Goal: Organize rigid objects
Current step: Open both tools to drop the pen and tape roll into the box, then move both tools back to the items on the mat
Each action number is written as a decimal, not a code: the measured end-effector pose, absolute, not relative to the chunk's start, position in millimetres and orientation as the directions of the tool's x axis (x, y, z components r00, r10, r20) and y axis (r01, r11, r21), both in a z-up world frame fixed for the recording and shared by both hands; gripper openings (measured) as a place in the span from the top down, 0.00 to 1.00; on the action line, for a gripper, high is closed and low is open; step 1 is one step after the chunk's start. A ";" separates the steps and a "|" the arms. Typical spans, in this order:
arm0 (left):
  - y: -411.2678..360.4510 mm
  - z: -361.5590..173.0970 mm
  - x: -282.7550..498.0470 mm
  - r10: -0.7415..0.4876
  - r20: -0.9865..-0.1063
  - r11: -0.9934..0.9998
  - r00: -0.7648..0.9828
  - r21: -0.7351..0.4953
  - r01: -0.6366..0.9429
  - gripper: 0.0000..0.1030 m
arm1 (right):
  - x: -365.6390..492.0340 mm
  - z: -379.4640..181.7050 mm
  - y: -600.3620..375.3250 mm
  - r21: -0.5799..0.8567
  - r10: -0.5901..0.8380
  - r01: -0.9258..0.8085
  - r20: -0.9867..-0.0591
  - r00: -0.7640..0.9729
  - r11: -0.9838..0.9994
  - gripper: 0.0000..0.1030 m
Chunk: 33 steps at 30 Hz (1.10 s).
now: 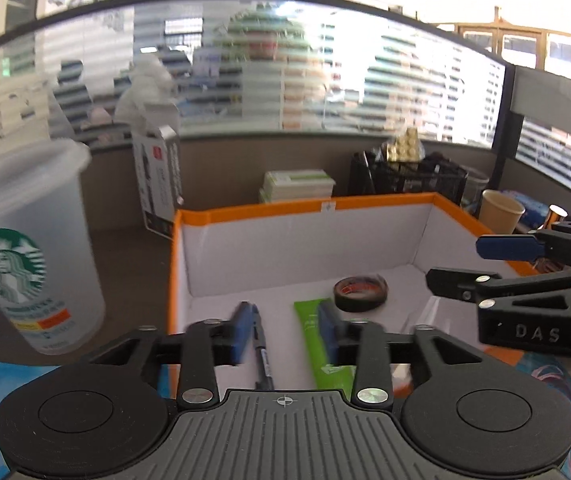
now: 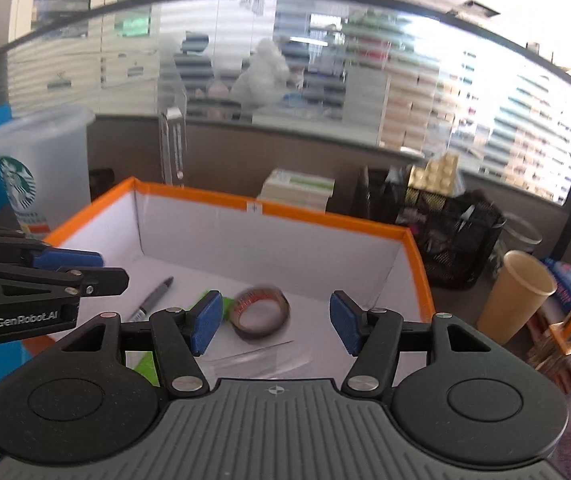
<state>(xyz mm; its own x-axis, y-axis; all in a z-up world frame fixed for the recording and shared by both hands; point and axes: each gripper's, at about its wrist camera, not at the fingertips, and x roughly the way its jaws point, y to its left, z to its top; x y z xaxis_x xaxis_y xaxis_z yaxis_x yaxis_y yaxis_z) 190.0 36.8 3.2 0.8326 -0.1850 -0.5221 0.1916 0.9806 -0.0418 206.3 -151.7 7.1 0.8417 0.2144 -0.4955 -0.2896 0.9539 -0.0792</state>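
Note:
An orange-rimmed white box [image 1: 305, 206] [image 2: 325, 220] holds a dark tape roll [image 1: 360, 293] [image 2: 262, 311], a black marker pen [image 1: 262, 350] [image 2: 153, 298] and a green tube [image 1: 312, 340] [image 2: 227, 303]. My left gripper [image 1: 285, 330] is open and empty above the box's near edge, over the pen and tube. My right gripper [image 2: 275, 322] is open and empty above the box, the tape roll showing between its fingers. Each gripper shows in the other's view, the right [image 1: 457, 264] and the left [image 2: 113, 270].
A Starbucks plastic cup [image 1: 25, 248] [image 2: 37, 168] stands left of the box. A paper cup [image 2: 519, 294] [image 1: 499, 210], a black mesh organizer [image 2: 445, 232] and stacked books [image 2: 301, 190] stand behind and right. Colourful printed sheets lie by the near corners.

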 end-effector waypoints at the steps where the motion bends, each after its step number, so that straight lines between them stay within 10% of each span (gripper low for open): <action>1: 36.9 6.1 183.4 -0.182 -0.512 0.981 0.840 -0.037 0.190 0.58 | 201.0 9.8 -152.8 -0.078 0.215 -0.287 -0.487 0.846 0.955 0.45; 5: 34.7 15.2 158.1 -0.204 -0.488 0.976 0.849 -0.037 0.213 0.57 | 178.3 15.3 -157.5 -0.077 0.212 -0.277 -0.465 0.859 0.958 0.45; 9: 24.6 14.3 128.6 -0.226 -0.469 0.967 0.854 -0.005 0.253 0.26 | 146.9 14.7 -167.9 -0.067 0.208 -0.262 -0.437 0.875 0.963 0.42; 33: -22.6 -68.9 100.3 -0.200 -0.643 0.951 0.739 0.053 0.304 0.19 | 74.3 -71.3 -196.8 0.019 0.220 -0.257 -0.582 0.783 0.966 0.28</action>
